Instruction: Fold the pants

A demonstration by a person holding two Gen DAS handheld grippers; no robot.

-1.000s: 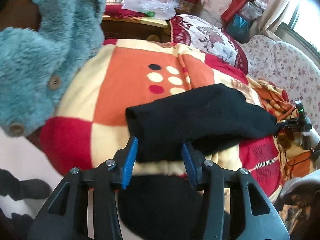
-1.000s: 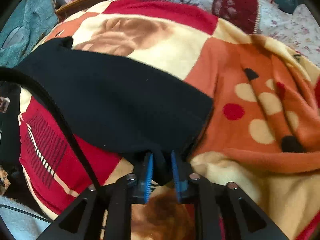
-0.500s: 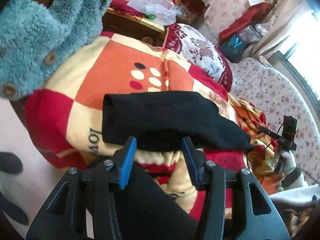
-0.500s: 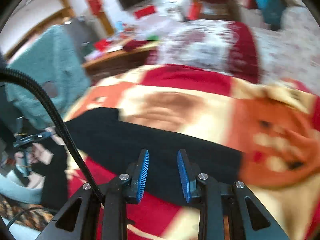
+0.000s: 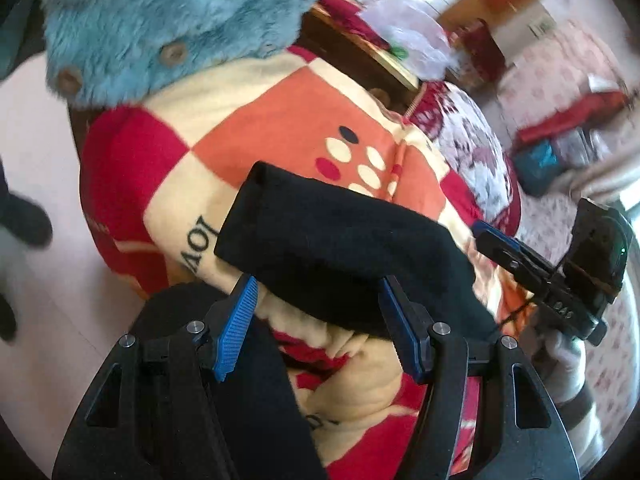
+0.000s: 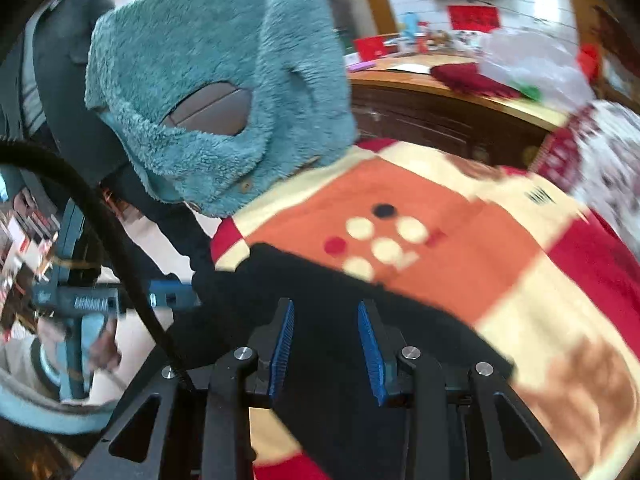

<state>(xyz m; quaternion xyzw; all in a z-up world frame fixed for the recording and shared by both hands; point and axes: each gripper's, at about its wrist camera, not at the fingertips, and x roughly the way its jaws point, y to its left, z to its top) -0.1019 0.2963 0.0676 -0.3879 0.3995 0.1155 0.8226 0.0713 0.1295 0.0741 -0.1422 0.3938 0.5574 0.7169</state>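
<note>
Left gripper (image 5: 316,330), nearest, angled downward: fingers spread wide, having just been opening, and empty. Right gripper (image 6: 325,346), likewise tilted down: fingers part-open, widening, gripping nothing. Beyond both, the folded black fabric pants (image 5: 340,248) lie as a compact band on the red, orange and cream checked blanket (image 5: 280,116) covering the bed. The fold appears released; a further fold would require regrasping one end.
</note>
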